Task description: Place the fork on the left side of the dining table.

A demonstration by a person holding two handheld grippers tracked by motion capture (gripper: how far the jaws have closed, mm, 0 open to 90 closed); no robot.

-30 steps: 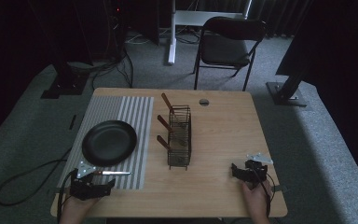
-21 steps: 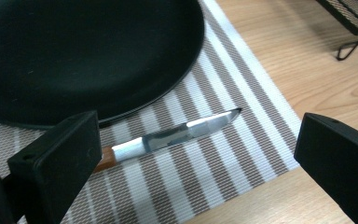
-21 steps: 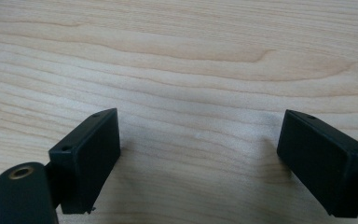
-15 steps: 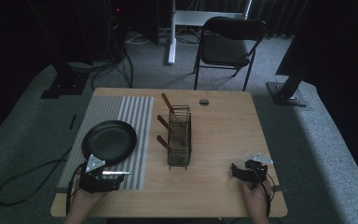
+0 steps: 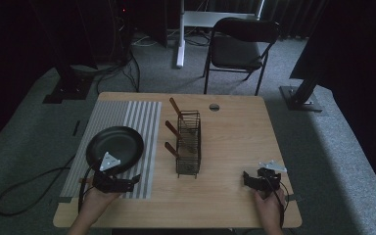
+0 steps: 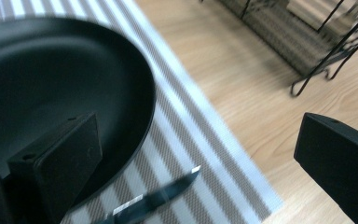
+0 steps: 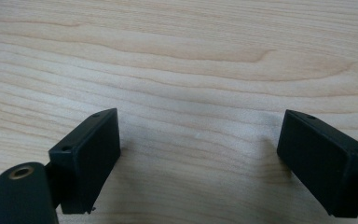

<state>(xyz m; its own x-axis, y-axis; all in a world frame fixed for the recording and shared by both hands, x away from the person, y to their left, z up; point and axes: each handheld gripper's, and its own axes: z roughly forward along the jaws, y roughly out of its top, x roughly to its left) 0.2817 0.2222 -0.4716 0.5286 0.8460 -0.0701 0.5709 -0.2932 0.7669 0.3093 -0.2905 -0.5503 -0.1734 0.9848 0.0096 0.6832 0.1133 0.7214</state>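
Observation:
A black frying pan (image 5: pixel 115 146) lies on a grey striped mat (image 5: pixel 137 117) at the table's left. My left gripper (image 5: pixel 129 181) hovers at the pan's near rim, its jaws wide open. Seen from the left gripper view, the pan (image 6: pixel 51 84) is at the left, and a knife blade (image 6: pixel 156 199) lies on the mat (image 6: pixel 200 140) between the open jaws of my left gripper (image 6: pixel 200 163). My right gripper (image 5: pixel 248 177) rests near the front right edge. In its own view the right gripper (image 7: pixel 200 163) is open over bare wood (image 7: pixel 191 56), holding nothing.
A black wire rack (image 5: pixel 189 142) with wooden-handled utensils (image 5: pixel 174 132) stands mid-table; its feet (image 6: pixel 317 70) show in the left gripper view. A small round hole cover (image 5: pixel 214 106) sits near the far edge. A chair (image 5: pixel 240 44) stands beyond the table.
My left gripper has moved forward and to the right, from the table's front left corner up to the pan's near rim and over the knife. The right gripper has stayed put.

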